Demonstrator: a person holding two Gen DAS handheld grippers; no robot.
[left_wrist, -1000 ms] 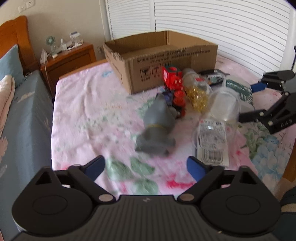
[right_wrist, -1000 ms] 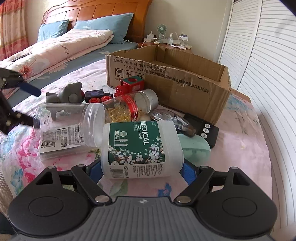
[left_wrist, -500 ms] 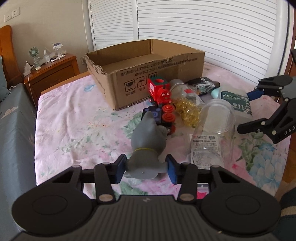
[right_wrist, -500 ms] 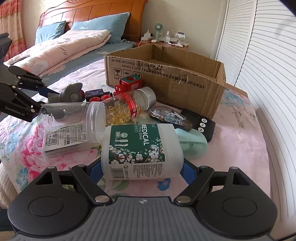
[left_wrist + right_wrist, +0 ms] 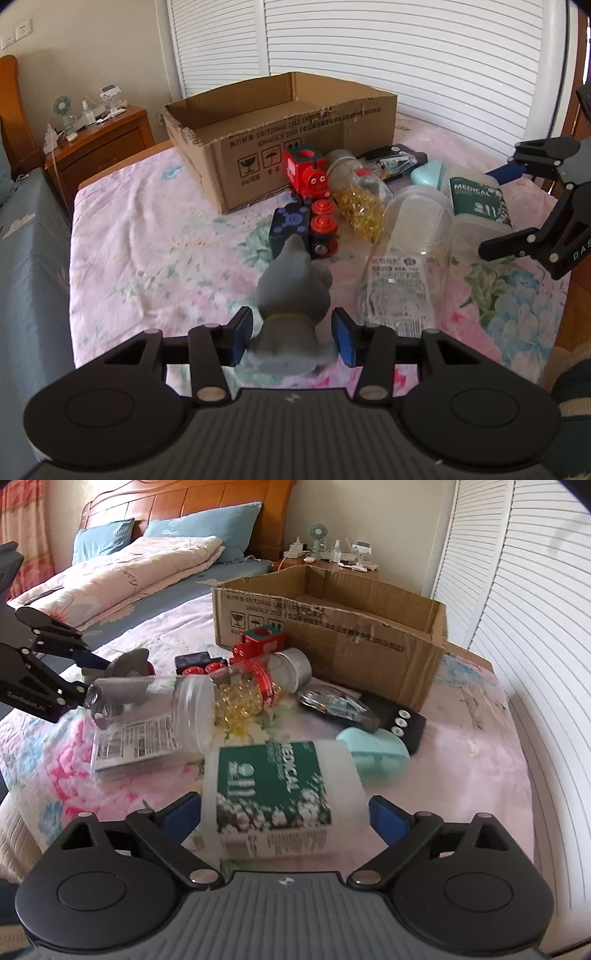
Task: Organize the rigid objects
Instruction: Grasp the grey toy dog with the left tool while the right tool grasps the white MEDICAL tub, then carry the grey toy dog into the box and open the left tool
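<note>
Since the prior frame, right gripper (image 5: pixel 284 814) fingers just opened wide, freeing swab jar (image 5: pixel 279 805) on bed; left gripper (image 5: pixel 291 338) clamped grey toy (image 5: pixel 291 295); cardboard box (image 5: pixel 295 147) appeared empty; sorting barely begun.

Floral bedspread (image 5: pixel 155 236) (pink), cardboard box (image 5: pixel 280 125), toy train (image 5: pixel 306 177), jars (image 5: pixel 410 236)
</note>
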